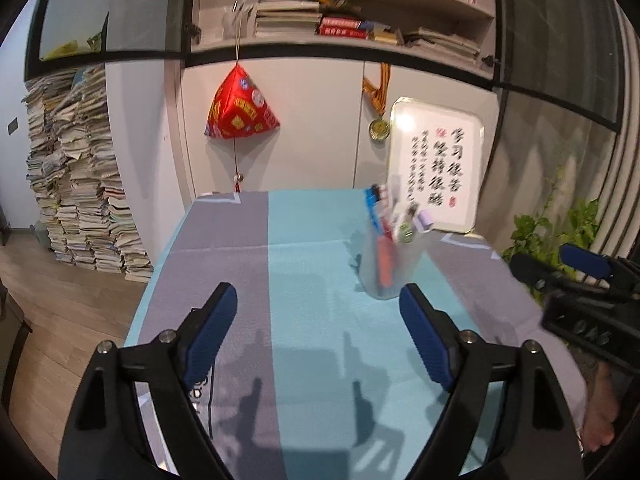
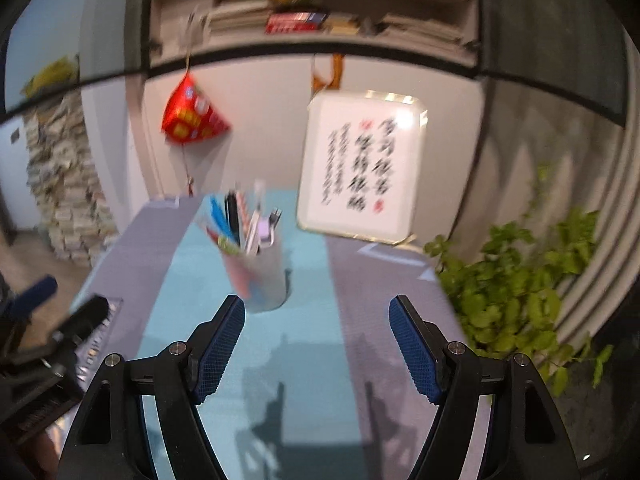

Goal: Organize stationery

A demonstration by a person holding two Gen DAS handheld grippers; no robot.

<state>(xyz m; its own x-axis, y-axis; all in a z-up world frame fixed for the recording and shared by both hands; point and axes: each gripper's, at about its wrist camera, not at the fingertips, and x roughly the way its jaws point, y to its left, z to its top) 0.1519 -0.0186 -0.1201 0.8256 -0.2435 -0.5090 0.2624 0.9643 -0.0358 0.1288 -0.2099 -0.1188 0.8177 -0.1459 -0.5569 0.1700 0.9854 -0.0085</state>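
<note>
Pens upright in clear cup on table, both grippers' fingers spread, empty

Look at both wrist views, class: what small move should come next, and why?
Probably draw both hands back and stop. The left gripper and right gripper are open and empty, the pens stand in the clear cup, and no loose stationery shows on the tablecloth.

Pen cup sole obstacle mid-tablecloth; cloth around it bare.
</note>
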